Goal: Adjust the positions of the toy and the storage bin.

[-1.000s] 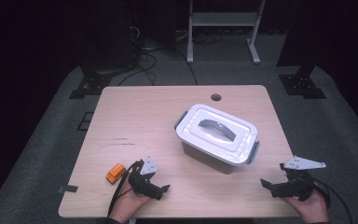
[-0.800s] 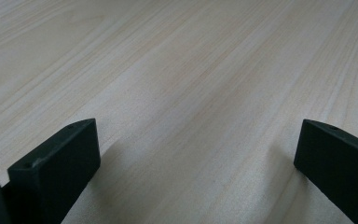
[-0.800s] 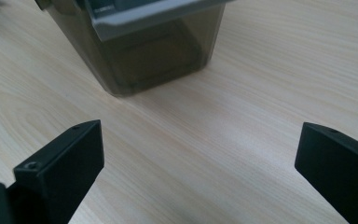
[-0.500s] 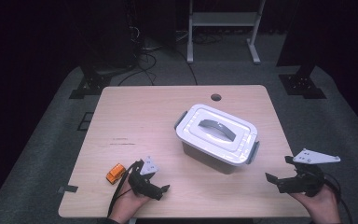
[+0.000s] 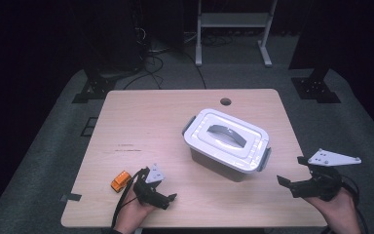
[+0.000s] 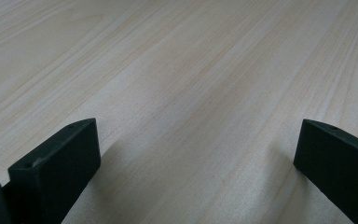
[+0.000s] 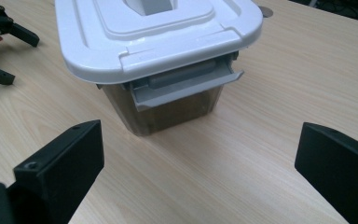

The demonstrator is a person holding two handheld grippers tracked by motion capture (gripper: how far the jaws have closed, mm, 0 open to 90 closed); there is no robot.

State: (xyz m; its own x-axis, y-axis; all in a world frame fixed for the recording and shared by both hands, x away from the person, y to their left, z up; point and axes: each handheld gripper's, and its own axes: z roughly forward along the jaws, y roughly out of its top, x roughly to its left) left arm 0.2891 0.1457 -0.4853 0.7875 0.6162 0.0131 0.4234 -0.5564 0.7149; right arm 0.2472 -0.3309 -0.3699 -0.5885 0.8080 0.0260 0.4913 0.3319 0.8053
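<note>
A plastic box (image 5: 226, 141) with a white lid, a grey handle and grey side latches stands right of the table's middle. My left gripper (image 5: 167, 200) rests low on the wood near the front edge, open, with bare wood (image 6: 191, 93) between its jaws. Just left of that hand lies a small orange toy car (image 5: 121, 181). My right gripper (image 5: 289, 170) hovers at the front right, open and aimed at the box's near end. Its own view faces the box (image 7: 158, 42) and a grey latch (image 7: 186, 86) that hangs outward; nothing is between the jaws.
The table (image 5: 141, 122) has a round cable hole (image 5: 225, 102) at its back edge and a piece of tape (image 5: 71, 198) at the front left corner. Dark stands and cables crowd the floor behind. The other gripper (image 7: 2, 51) shows far left in the right gripper view.
My right gripper has drifted a little to the right and risen slightly, still open. The left gripper, the toy car and the box stay where they were.
</note>
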